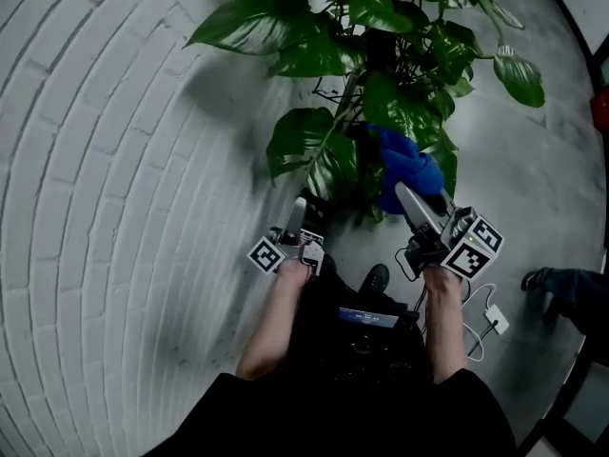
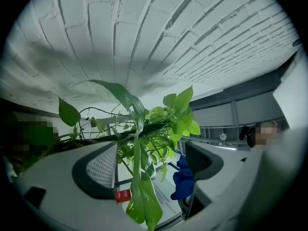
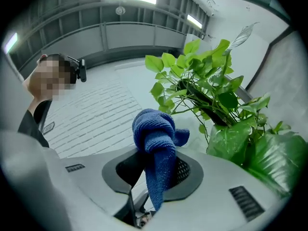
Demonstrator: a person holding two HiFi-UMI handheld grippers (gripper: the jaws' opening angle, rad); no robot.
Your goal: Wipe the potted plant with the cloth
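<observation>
- The potted plant [image 1: 381, 55] stands on the grey floor [image 1: 533, 179] close to a white brick wall [image 1: 105, 160]. Its pot is hidden under the foliage.
- The right claw [image 1: 407, 194] is clamped on the blue cloth [image 1: 404, 165]. In the right gripper view the cloth is pinched between the two pads, with a bunched knot above them and a tail hanging below. In the head view the bundle sits at the lower leaves on the plant's right side.
- The left claw [image 1: 299, 209] stands wide apart and grips nothing. In the left gripper view a long drooping leaf [image 2: 139, 196] hangs in the gap between the jaws, and seems clear of both pads.
- As I judge it, wiping of the lower foliage is under way or about to start, with the left claw placed to steady a leaf.
- The next move likely calls for closing the left claw gently on that leaf, or supporting it from below. The cloth can then be drawn lightly along the blade from stem to tip, so the leaf neither tears nor bends at the stem.
</observation>
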